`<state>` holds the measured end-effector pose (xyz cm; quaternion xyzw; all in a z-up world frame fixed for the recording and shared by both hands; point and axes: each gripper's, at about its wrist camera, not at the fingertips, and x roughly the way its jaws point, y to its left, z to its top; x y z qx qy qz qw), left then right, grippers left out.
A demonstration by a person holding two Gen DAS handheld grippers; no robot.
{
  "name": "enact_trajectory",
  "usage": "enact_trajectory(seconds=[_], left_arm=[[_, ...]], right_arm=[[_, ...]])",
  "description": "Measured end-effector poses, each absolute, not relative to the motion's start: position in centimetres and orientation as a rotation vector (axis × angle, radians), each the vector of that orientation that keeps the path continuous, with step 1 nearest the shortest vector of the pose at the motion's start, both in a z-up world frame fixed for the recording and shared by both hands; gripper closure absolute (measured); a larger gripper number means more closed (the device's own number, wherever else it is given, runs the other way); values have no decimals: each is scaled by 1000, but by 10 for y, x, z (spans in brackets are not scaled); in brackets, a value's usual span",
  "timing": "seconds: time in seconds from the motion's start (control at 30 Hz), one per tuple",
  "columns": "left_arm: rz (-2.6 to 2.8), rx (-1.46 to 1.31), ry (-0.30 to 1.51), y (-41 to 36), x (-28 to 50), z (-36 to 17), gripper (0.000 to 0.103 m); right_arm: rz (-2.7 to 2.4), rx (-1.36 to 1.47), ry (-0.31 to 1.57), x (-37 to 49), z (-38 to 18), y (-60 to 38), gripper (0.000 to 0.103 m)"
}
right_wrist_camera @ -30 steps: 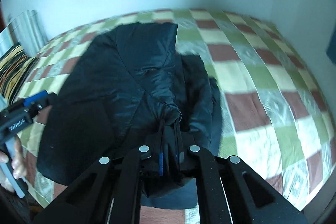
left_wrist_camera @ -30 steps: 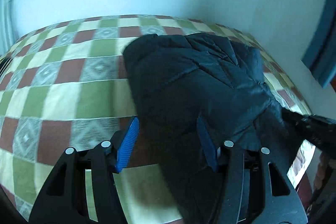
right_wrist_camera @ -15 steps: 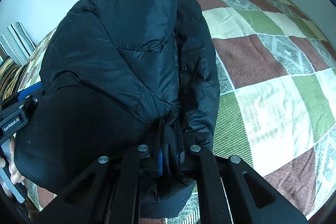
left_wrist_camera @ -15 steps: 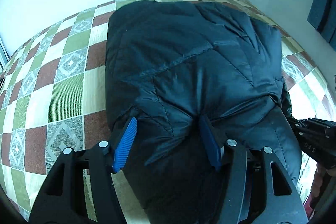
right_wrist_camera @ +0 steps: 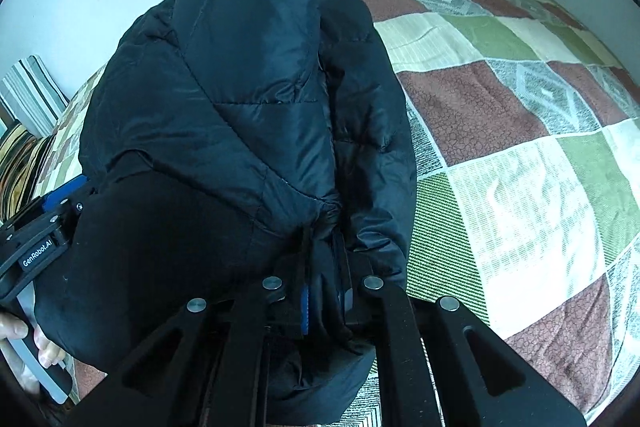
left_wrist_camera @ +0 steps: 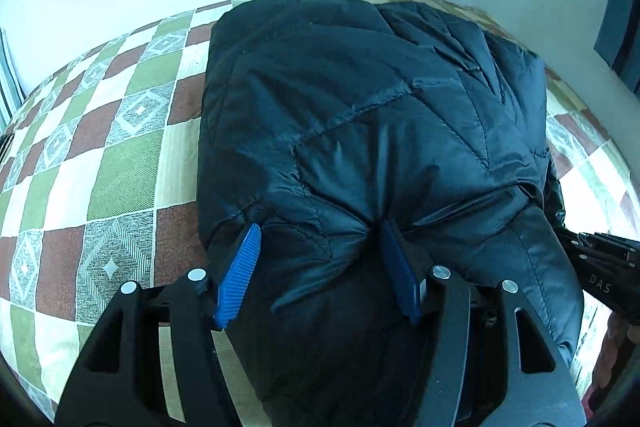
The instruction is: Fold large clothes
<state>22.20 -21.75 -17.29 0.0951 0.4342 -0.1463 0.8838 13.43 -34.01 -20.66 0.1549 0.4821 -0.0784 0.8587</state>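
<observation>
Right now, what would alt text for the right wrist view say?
A black puffer jacket, folded into a bulky bundle, lies on a checked bedspread. The right claw pinches its near edge, and the left claw grips its left side.

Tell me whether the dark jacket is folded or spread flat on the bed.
Folded. The jacket sits bunched in thick layers on the checked bedspread, one panel doubled over another, no sleeves laid out; both grippers hold its near edge.
</observation>
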Motion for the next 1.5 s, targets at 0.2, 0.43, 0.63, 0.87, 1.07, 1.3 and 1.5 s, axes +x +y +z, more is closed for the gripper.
enact_trajectory(seconds=[0.2,0.43,0.63,0.87,1.07,1.3,1.5], left_arm=[[-299,184,900,-216,215,-166,42],[-289,202,887,-217,212,-154,42],[-280,166,889,-207,213,-134,42],[-278,109,842,-196,218,-109,42],[-272,129,876,-203,227,-117,42],[-278,120,887,-202,213,-124,42],[-275,116,853,-204,196,-117,33]], right_arm=[[-170,298,991,126,-193,-337,91],[-173,293,948,117,-162,-334,84],[-169,268,888,119,-129,-327,77],[-191,214,827,137,-99,-318,63],[-128,224,783,167,-78,-312,63],[-104,200,873,180,-106,-297,63],[-120,198,862,161,-106,-291,60]])
